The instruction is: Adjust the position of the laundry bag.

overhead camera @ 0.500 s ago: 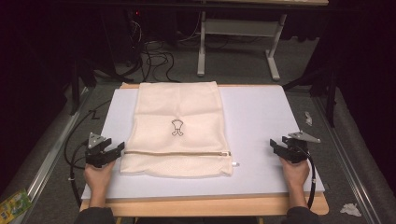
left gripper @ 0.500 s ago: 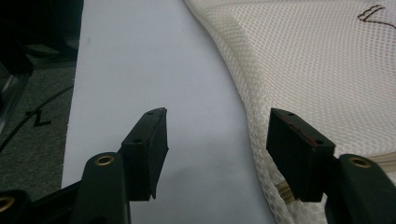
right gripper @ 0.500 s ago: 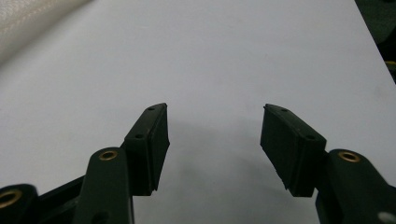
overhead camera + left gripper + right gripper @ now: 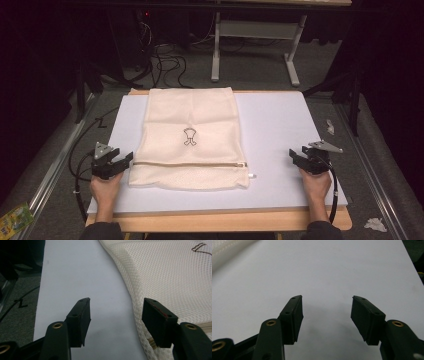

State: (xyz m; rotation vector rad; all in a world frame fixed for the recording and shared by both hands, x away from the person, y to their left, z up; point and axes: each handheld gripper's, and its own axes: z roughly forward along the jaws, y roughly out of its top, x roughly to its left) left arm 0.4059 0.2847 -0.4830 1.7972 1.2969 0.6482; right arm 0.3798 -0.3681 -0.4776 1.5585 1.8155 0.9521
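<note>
Left gripper view: left gripper [image 4: 113,312] has its jaws spread wide with nothing between them; the right-hand jaw hangs over the side edge of the mesh laundry bag [image 4: 172,277], the left-hand jaw over the bare white board [image 4: 75,272].
Right gripper view: right gripper [image 4: 327,312] also stands wide and empty above plain white board, with a sliver of the bag's mesh in the upper left corner of the frame.
High view, grippers: left gripper [image 4: 116,162] sits at lower left, just beside the bag's lower left corner; right gripper [image 4: 301,159] sits at lower right, well apart from the bag.
Bag: cream mesh laundry bag [image 4: 190,120] lies flat, centre-left on the board, with a small dark emblem [image 4: 189,136] mid-panel.
Zipper: zipper [image 4: 190,163] runs across the bag near its lower edge; its white pull [image 4: 251,175] pokes out at the lower right corner.
Step in hand, as I judge it: approach before a grasp on the bag.
Doing it well: bring the left jaws down astride the side hem so that they pinch fabric, not board; carry the right gripper in toward the zipper-pull corner; close only once mesh lies between the pads.
Risk: thin mesh may slip or bunch if it is nipped too shallowly.
</note>
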